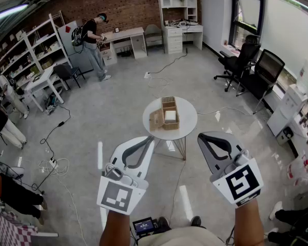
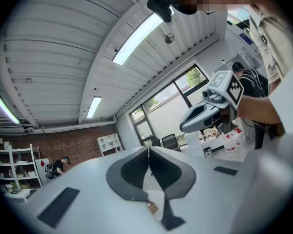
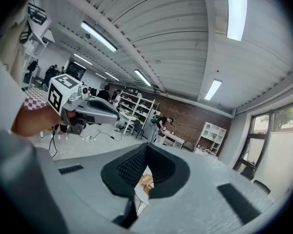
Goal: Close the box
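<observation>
Cardboard box (image 1: 169, 115) sits open, centred on the round table (image 1: 189, 127). Bring the left gripper (image 1: 149, 140) and right gripper (image 1: 203, 137) closer, both with jaws pressed together and empty, then nudge the flaps (image 1: 156, 120) inward.

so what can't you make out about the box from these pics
Head view: box on the table is too small; the white thing inside can't be identified.
Left gripper view: the shut left gripper hides all but a brown sliver.
Right gripper view: the right gripper covers most of it; only a scrap shows.
</observation>
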